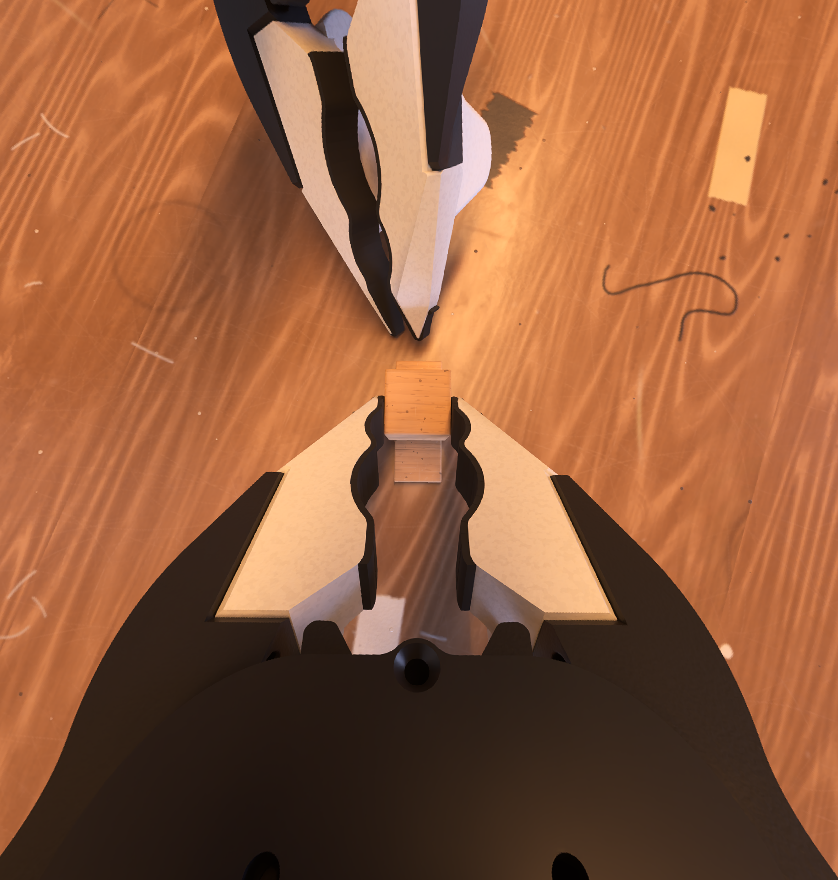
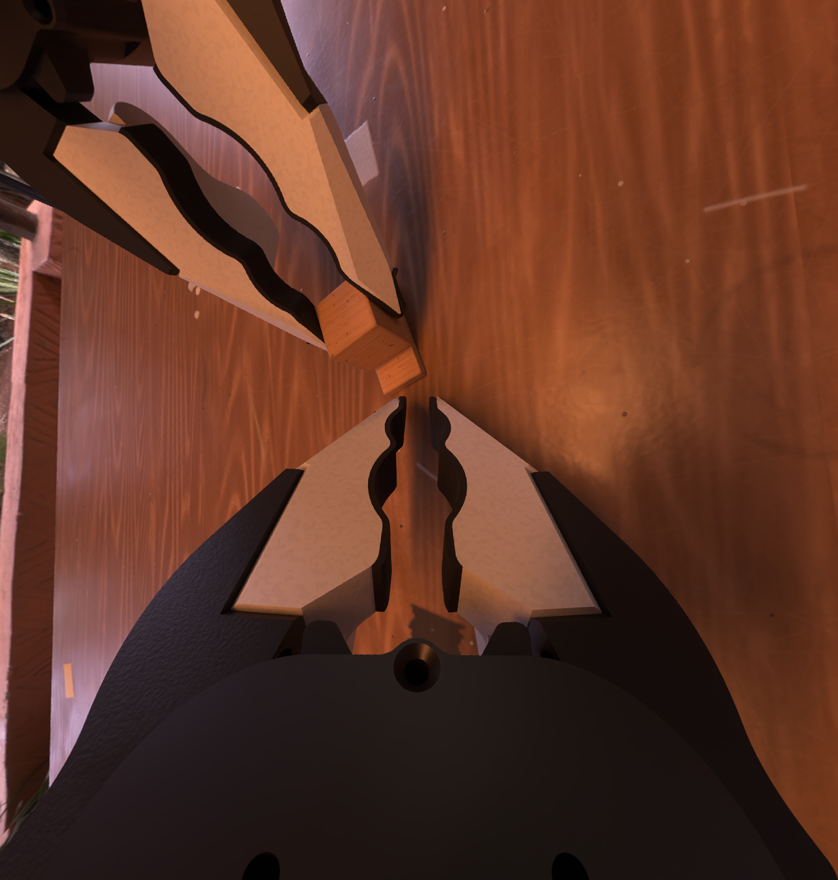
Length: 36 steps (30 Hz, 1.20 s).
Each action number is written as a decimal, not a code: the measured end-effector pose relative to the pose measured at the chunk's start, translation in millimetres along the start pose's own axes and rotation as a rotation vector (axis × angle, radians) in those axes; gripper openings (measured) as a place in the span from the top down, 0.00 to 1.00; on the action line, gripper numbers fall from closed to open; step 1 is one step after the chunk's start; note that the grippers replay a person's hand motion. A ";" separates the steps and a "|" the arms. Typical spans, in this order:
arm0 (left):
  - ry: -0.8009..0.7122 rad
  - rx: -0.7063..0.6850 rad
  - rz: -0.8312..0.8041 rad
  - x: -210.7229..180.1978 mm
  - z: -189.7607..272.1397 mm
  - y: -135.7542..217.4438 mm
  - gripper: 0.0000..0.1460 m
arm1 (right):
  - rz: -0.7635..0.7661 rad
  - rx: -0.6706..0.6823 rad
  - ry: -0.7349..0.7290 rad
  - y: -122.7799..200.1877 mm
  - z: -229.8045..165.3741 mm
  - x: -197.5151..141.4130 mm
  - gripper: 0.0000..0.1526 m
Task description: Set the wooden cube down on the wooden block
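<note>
My left gripper (image 1: 417, 405) is shut on the wooden cube (image 1: 417, 407), gripping its two sides at the fingertips. The cube sits directly over a smaller wooden block (image 1: 417, 461) on the table and looks to be touching its top. In the right wrist view the left gripper (image 2: 360, 319) comes in from the upper left with the cube (image 2: 350, 328) against the block (image 2: 400, 374). My right gripper (image 2: 417, 402) is empty, its jaws nearly together, with its tips just short of the block. It also shows in the left wrist view (image 1: 410, 333), pointing down just beyond the cube.
The wooden table (image 1: 145, 238) carries a tan tape strip (image 1: 737, 145), a dark curled thread (image 1: 669, 290) and a dark patch (image 1: 507, 124). In the right wrist view the table's edge (image 2: 26, 428) runs along the left, with foliage beyond.
</note>
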<state>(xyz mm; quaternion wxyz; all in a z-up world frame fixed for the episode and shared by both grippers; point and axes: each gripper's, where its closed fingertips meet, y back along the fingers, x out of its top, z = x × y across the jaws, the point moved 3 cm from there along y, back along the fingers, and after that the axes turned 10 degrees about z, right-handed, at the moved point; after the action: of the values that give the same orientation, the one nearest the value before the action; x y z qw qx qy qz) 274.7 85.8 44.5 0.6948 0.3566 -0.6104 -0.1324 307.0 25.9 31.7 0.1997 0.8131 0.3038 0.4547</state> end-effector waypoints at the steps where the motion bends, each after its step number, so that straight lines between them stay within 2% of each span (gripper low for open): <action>1: 0.000 0.000 0.000 0.0 0.0 0.0 0.81 | 0.003 0.003 -0.001 -0.4 -0.3 0.2 0.94; 20: 0.003 -0.004 0.001 -0.7 -0.1 0.3 0.81 | 0.050 0.047 -0.032 2.8 -1.5 3.7 0.95; 27: 0.003 -0.003 0.003 -0.4 -0.2 -0.2 0.81 | 0.023 -0.040 -0.014 1.0 3.4 2.6 0.94; 34: 0.002 -0.004 -0.001 -0.7 0.0 0.1 0.81 | 0.038 0.007 -0.040 0.0 -0.2 3.8 0.93; 36: 0.003 -0.004 0.000 -0.7 0.0 0.2 0.81 | 0.072 0.061 -0.047 1.1 -7.0 8.0 0.95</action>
<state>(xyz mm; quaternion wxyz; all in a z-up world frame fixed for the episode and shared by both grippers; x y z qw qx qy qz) 274.5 86.3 44.1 0.6963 0.3555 -0.6092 -0.1329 304.5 30.7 40.8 0.1657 0.8396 0.2833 0.4328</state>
